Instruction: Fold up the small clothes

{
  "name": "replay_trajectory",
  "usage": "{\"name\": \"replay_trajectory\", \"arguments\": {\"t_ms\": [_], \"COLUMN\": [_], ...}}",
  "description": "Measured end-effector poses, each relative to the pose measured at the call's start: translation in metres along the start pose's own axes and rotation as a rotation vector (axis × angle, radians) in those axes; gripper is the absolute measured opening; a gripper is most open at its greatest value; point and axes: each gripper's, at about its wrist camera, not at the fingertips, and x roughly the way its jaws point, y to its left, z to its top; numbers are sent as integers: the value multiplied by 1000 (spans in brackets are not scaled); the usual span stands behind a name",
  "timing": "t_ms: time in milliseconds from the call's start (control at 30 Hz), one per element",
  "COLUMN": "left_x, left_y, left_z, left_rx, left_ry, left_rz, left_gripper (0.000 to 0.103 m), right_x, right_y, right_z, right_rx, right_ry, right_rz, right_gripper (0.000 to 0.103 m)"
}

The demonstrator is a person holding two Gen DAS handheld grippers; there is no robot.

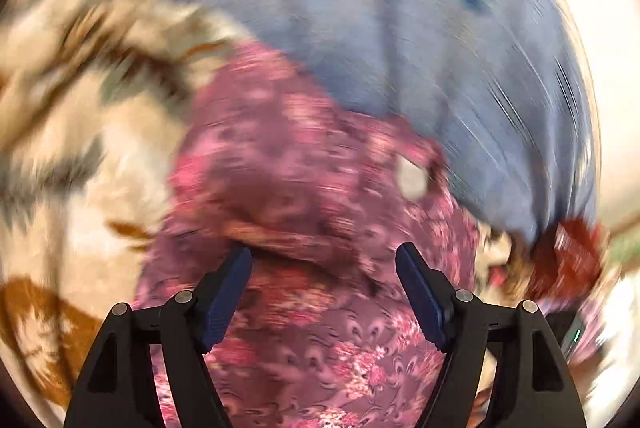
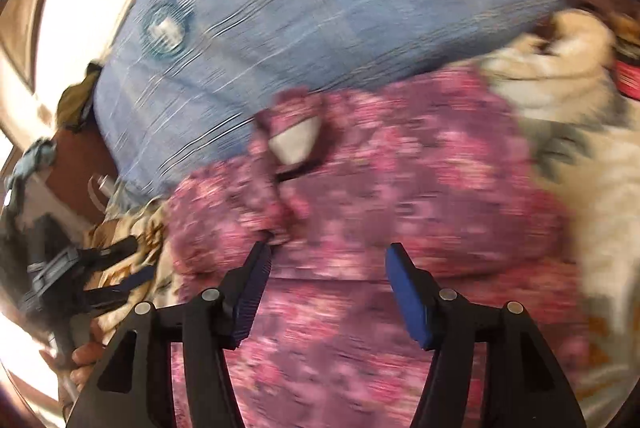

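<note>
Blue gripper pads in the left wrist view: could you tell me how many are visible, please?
2. One blue pad sits on the finger left of centre, the other blue pad on the finger right of centre; both hang apart over the pink floral garment. None seems hidden.

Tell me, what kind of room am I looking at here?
Probably a bedroom, though the pictures are blurred. Clothes lie on a cream floral bedspread, a pink floral garment sits in front, and a plump blue checked pillow lies behind it, much like a bed at home.
</note>
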Motion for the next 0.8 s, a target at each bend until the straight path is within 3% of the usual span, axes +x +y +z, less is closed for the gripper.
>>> {"name": "replay_trajectory", "arguments": {"t_ms": [100, 233, 433, 467, 500, 533, 633, 800], "left_x": [12, 27, 51, 51, 52, 50, 48, 55], "left_y": [26, 38, 51, 51, 52, 53, 55, 50], "left_z": [5, 2, -5, -4, -3, -2, 0, -2], "left_rx": [-98, -159, -195, -198, -201, -205, -212, -201], "left_ry": [7, 31, 51, 52, 49, 44, 30, 50], "left_rz": [-37, -109, -139, -136, -140, -147, -157, -134], "left_gripper": [73, 73, 73, 73, 73, 73, 73, 73], "right_x": [21, 53, 107, 113, 117, 117, 93, 52], "right_y": [49, 105, 130, 126, 123, 119, 82, -44], "right_z": [-8, -29, -35, -34, -31, -27, -1, 40], "right_rx": [-166, -421, -569, -573, -572, -561, -379, 123], "right_ry": [18, 25, 51, 62, 59, 59, 6, -64], "right_rz": [-1, -112, -294, -313, -334, -325, -270, -240], "right_gripper": [65, 68, 67, 54, 25, 8, 5, 5]}}
